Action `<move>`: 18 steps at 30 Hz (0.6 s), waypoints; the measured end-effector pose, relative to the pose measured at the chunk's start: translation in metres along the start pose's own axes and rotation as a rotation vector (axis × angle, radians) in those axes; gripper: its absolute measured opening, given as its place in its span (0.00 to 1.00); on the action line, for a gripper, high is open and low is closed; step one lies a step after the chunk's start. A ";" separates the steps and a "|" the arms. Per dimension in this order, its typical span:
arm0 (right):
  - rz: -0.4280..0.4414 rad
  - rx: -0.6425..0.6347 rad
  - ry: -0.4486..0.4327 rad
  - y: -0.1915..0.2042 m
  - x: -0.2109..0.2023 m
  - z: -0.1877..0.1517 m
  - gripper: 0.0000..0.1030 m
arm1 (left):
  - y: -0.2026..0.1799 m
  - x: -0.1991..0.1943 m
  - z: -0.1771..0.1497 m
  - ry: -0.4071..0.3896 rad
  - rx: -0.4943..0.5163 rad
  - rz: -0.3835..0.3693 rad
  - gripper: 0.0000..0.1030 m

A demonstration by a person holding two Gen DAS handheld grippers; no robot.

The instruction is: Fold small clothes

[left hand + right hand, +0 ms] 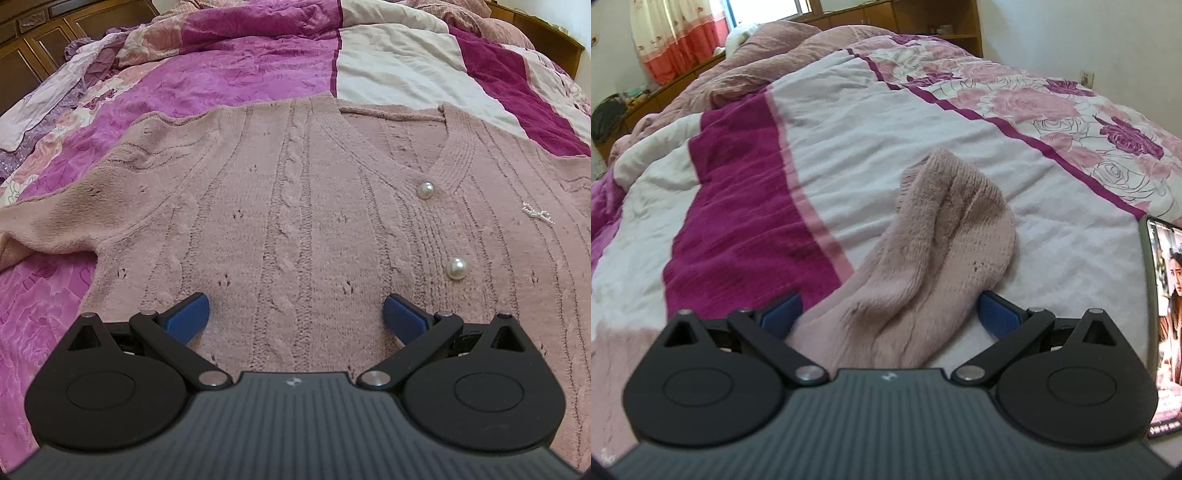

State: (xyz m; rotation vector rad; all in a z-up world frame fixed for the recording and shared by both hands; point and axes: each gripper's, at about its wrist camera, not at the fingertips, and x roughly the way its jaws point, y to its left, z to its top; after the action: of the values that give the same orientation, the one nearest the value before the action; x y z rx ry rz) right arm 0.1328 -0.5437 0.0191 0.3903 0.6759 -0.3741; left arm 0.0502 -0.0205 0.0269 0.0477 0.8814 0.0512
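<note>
A dusty-pink knit cardigan [295,206] with pearl buttons [424,191] lies flat, front up, on the bed. Its one sleeve [48,225] stretches off to the left. My left gripper [296,314] hovers open over the cardigan's lower front, its blue pads wide apart with only knit beneath them. In the right wrist view the other sleeve [923,254] lies rumpled on the quilt, cuff pointing away. My right gripper [889,314] is open and straddles that sleeve, one blue pad on each side of it.
A quilt [849,147] in white, magenta and rose print covers the bed. A phone [1165,325] with a lit screen lies at the right edge of the right wrist view. Wooden cabinets [33,40] and a headboard shelf [923,18] stand beyond the bed.
</note>
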 end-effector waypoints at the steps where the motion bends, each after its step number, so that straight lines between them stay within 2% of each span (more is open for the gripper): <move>1: 0.002 -0.004 -0.010 0.000 0.003 0.000 1.00 | 0.000 0.001 0.000 0.000 0.002 0.001 1.00; 3: 0.012 -0.002 -0.025 -0.002 0.006 0.001 0.97 | 0.000 0.001 0.000 -0.002 0.005 0.001 1.00; 4: 0.012 -0.001 -0.031 -0.002 0.007 0.002 0.85 | 0.001 0.001 0.000 -0.002 0.007 0.001 1.00; 5: 0.009 0.000 -0.036 -0.003 0.006 0.002 0.67 | 0.001 0.001 0.000 -0.002 0.008 0.001 1.00; 6: 0.002 0.006 -0.041 -0.005 0.006 0.003 0.62 | 0.001 0.001 0.000 -0.003 0.008 0.001 1.00; 7: 0.002 0.022 -0.042 -0.008 0.005 0.004 0.50 | 0.001 0.001 0.000 -0.004 0.009 0.001 1.00; 8: 0.009 0.041 -0.045 -0.011 0.002 0.004 0.33 | 0.001 0.001 0.000 -0.004 0.009 0.001 1.00; 9: 0.017 0.062 -0.051 -0.014 -0.002 0.005 0.24 | 0.001 0.001 0.000 -0.006 0.011 0.001 1.00; 11: 0.048 0.087 -0.081 -0.017 -0.014 0.006 0.22 | 0.000 0.001 -0.001 -0.010 0.016 0.002 1.00; 18: 0.152 0.025 -0.186 0.003 -0.074 0.013 0.22 | -0.001 -0.001 -0.004 -0.025 0.030 0.002 1.00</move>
State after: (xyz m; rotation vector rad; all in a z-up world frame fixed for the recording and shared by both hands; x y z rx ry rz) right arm 0.0874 -0.5314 0.0781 0.4227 0.4575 -0.2705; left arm 0.0463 -0.0211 0.0253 0.0772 0.8576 0.0392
